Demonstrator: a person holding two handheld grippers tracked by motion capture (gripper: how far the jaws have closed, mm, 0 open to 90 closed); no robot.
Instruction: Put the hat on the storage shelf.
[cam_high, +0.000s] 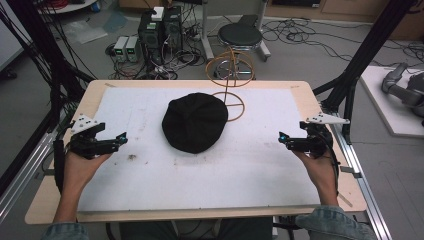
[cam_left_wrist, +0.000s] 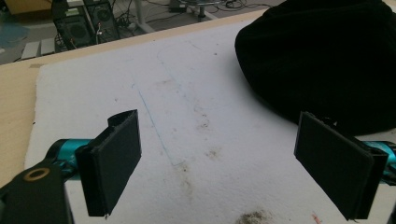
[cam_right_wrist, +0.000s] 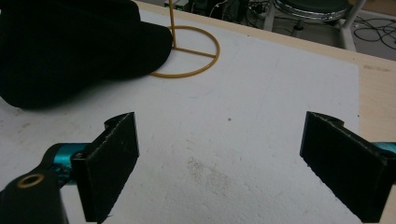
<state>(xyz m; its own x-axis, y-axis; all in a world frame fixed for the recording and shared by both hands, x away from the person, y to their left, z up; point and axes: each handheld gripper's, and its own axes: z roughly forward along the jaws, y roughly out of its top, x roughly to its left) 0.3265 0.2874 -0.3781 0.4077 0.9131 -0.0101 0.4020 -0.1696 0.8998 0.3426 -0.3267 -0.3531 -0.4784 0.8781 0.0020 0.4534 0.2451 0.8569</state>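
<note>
1. In the middle of the surface, a black hat is lying on the white pad, touching the base ring of a yellow wire stand on its far right.
2. At the left edge, the left gripper is hovering with jaws released, gripping nothing.
3. At the right edge, the right gripper is hovering likewise, jaws released, well apart from the hat.

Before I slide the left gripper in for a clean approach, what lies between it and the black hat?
Only bare white mat, lightly stained, lies between the left gripper and black hat, in the high view.
</note>
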